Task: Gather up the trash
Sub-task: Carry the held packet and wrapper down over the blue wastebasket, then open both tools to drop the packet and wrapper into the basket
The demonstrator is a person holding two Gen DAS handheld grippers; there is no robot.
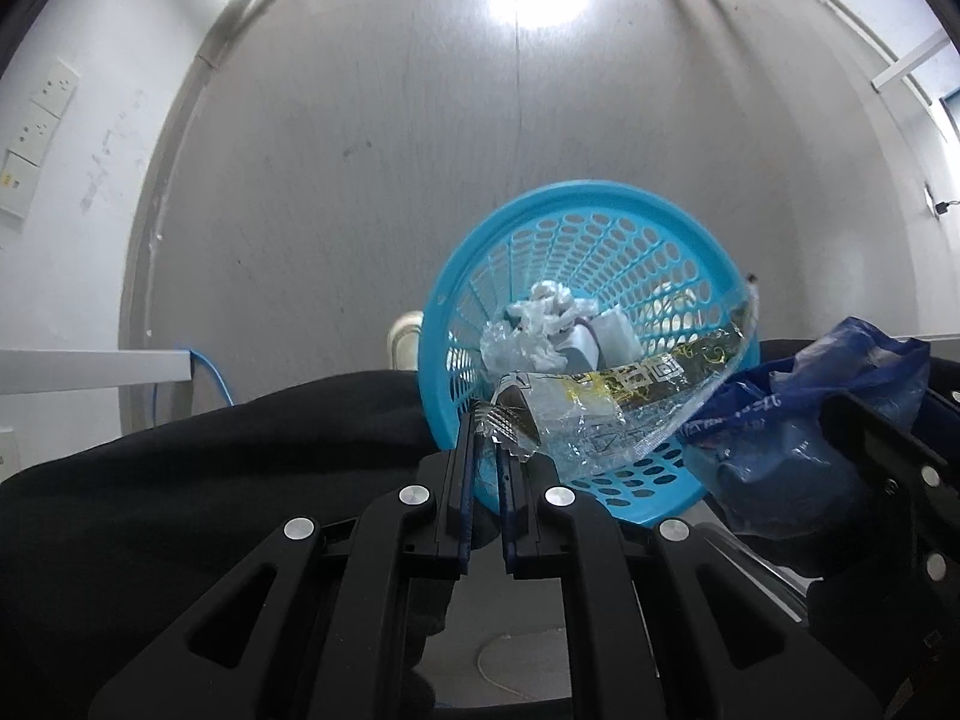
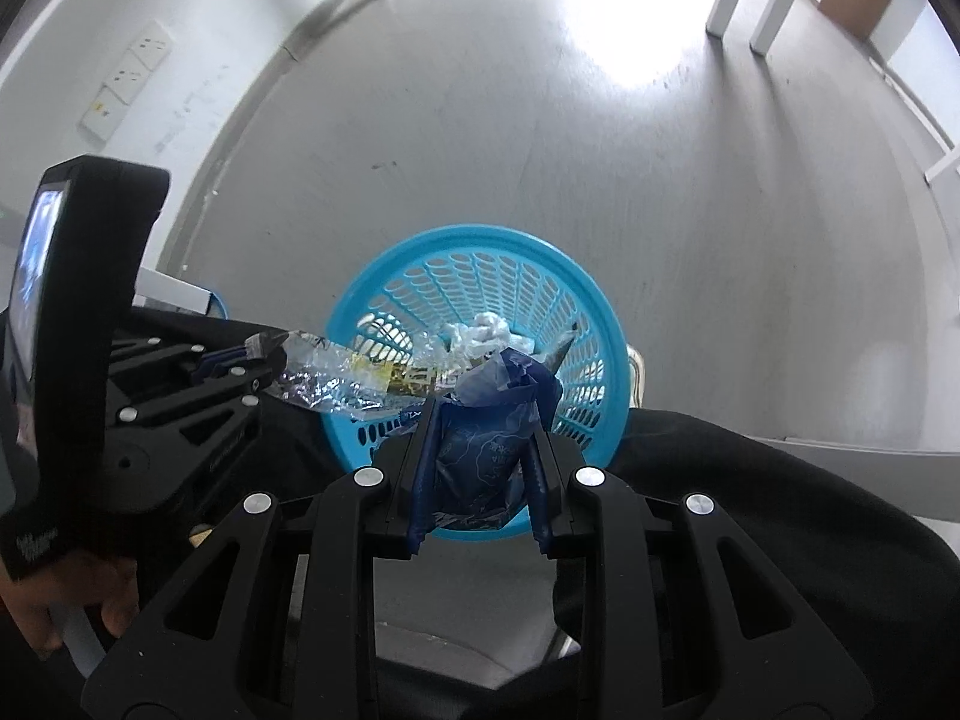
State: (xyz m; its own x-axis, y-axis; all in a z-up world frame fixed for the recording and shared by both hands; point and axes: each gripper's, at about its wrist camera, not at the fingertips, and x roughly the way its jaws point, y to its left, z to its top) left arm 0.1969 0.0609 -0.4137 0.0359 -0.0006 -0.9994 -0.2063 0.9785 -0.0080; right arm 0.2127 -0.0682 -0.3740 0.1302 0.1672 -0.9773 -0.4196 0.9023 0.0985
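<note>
While both wrist views look down on the same blue basket (image 1: 591, 204) on the grey floor (image 1: 360, 150), each shows something the other lacks. From the left wrist, the left hand-held gripper (image 1: 489, 450) is pinched nearly closed on the silvery corner of one clear plastic wrapper (image 1: 606, 402), which stretches right across the basket's near rim. Inside the basket this view shows one crumpled white tissue (image 1: 549, 309), a pale box (image 1: 600, 339) and some clear film. At the far right, the right hand-held gripper (image 1: 864, 444) appears side-on with one blue plastic bag (image 1: 798, 420).

From the right wrist, the right hand-held gripper (image 2: 480, 462) stands at a narrow gap, its two fingers pressed against the sides of the bunched bag (image 2: 486, 450) above the basket's (image 2: 480, 240) near rim. Only this view shows the left hand-held gripper's (image 2: 264, 354) black body with a small screen (image 2: 36, 264), and a hand (image 2: 66, 594) at the lower left. Two wall socket plates (image 2: 138, 60) show here.
</note>
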